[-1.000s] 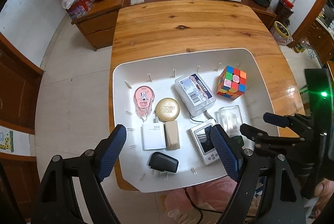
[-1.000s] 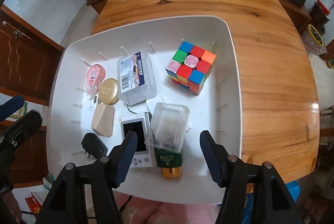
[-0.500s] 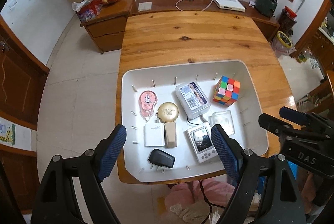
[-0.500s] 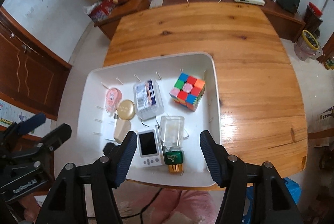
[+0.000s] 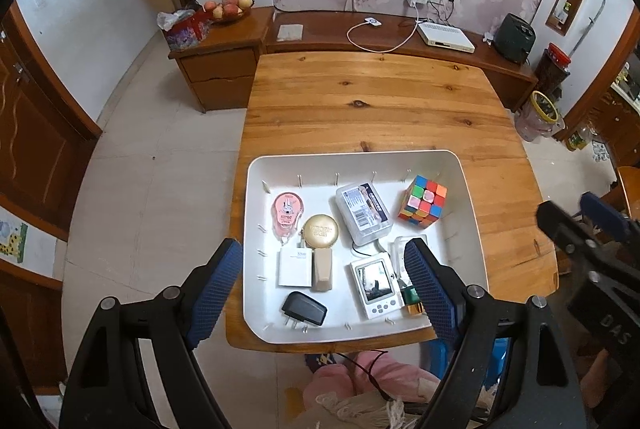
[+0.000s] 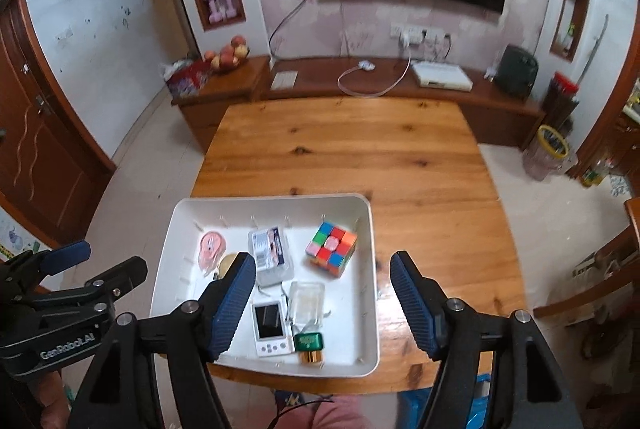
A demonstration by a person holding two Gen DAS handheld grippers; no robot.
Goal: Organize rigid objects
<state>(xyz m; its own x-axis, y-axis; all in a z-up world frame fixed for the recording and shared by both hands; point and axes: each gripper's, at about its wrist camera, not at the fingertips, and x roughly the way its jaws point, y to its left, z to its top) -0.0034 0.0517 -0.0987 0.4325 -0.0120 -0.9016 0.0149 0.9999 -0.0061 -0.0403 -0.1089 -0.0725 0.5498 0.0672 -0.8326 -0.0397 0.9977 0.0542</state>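
Since a second ago I have raised both grippers, left (image 5: 324, 269) and right (image 6: 323, 289), wide open and empty, well clear; objects all lie in white tray (image 5: 472, 213). Likely complete.

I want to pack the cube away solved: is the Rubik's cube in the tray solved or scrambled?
Scrambled. The Rubik's cube shows mixed green, blue, red, orange and yellow squares on its top face in the white tray.

I read "33W" on the white charger (image 5: 295, 267) in the tray. My left gripper (image 6: 68, 313) carries "GenRobot.AI" on its body, seen from the right wrist. My right gripper (image 5: 592, 269) shows "DAS" in the left wrist view. Other labels stay illegible.
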